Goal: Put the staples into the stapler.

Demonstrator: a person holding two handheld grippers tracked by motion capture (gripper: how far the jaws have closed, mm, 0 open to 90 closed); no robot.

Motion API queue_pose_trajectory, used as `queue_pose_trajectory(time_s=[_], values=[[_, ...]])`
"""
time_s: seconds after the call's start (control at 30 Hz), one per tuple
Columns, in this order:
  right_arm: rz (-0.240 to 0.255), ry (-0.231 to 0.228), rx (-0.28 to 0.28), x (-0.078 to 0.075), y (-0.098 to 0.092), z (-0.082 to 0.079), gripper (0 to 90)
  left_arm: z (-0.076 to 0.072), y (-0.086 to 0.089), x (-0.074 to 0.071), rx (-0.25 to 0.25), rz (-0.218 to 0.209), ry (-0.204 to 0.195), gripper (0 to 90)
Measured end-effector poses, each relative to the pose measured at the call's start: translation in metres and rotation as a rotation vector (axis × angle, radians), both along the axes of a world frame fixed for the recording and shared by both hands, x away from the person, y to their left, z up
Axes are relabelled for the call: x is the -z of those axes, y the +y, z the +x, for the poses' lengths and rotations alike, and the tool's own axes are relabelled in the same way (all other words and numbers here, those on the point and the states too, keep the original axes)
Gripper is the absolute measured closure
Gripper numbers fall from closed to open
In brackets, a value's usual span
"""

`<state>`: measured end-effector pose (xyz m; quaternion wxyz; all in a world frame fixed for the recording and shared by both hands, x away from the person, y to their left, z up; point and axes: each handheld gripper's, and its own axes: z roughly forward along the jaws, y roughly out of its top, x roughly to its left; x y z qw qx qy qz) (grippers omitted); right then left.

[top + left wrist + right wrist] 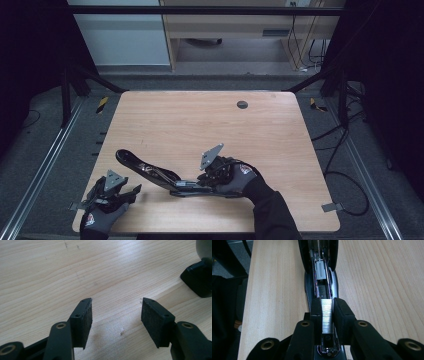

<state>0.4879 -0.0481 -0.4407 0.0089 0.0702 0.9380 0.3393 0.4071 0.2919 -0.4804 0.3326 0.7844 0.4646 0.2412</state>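
A black stapler (150,172) lies swung open on the wooden table (210,125), its top arm raised toward the left. My right gripper (202,181) is over its base, shut on a silvery strip of staples (327,315). In the right gripper view the strip sits between the pads (340,312), right above the stapler's open magazine channel (320,272). My left gripper (131,191) rests near the table's front left corner. Its jaws stand open over bare wood (116,310), with nothing between them. A black part of the stapler (198,280) shows at the right edge of the left gripper view.
A round grey cable hole (242,104) sits at the table's far middle. Black frame posts and cables (345,150) stand on the floor around the table. Bare wood spreads beyond the stapler toward the far edge.
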Motion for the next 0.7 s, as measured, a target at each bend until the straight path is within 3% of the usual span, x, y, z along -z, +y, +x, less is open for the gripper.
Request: queue_pose_trajectory(time_s=[0.7], values=[[-0.005,0.005,-0.003,0.0005,0.0011,-0.0008,78.5,0.0001,0.0000,0.0001,0.001,0.000,0.001,42.2]])
